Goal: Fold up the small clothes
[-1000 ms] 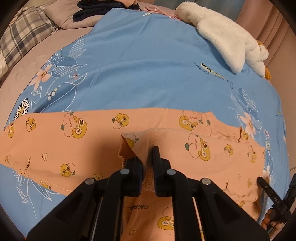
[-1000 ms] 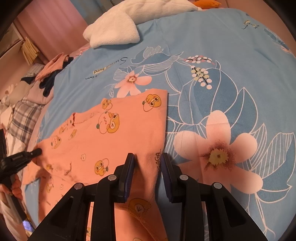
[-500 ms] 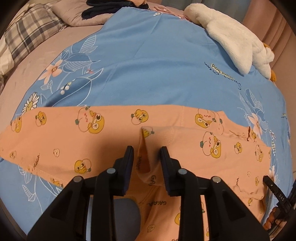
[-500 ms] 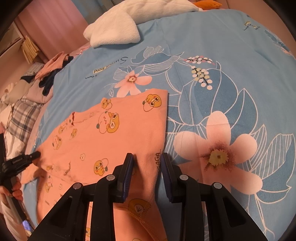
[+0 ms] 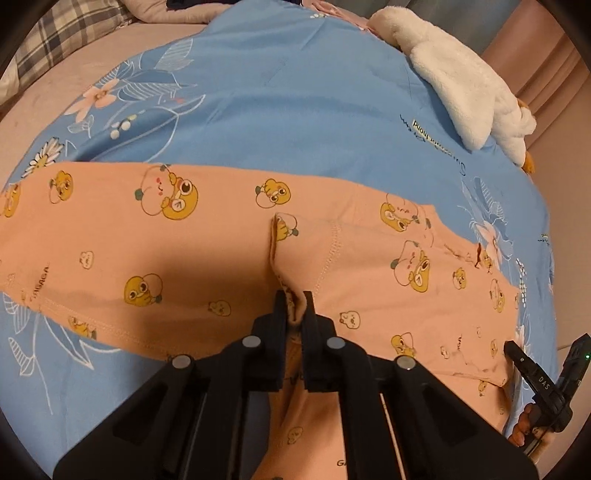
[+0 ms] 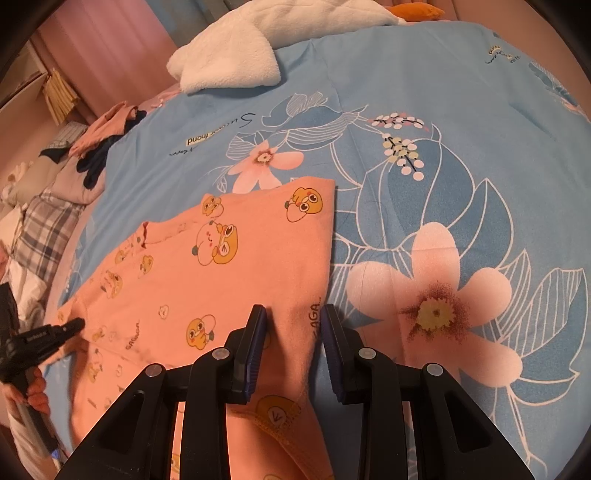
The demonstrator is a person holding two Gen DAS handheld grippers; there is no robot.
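Observation:
An orange child's garment (image 5: 207, 258) printed with cartoon ducks lies spread on a blue floral bedsheet (image 5: 280, 110). My left gripper (image 5: 294, 297) has its jaws closing tight on a raised fold of that cloth near a stitched seam. In the right wrist view the same garment (image 6: 221, 280) runs to a straight edge. My right gripper (image 6: 291, 310) stands open over that edge, with flat cloth between its fingers. The left gripper's black tip (image 6: 70, 326) shows at the garment's far left, held by a hand (image 6: 35, 387).
A white fleece item (image 5: 465, 92) lies at the sheet's far right edge, seen again as the white fleece (image 6: 229, 59). Plaid bedding (image 5: 66, 33) and a pile of dark and pink clothes (image 6: 99, 147) sit beyond the sheet. Blue sheet stretches past the garment.
My left gripper opened, slid a little along the raised fold, and closed on it again. The right gripper and the cloth under it have not moved.

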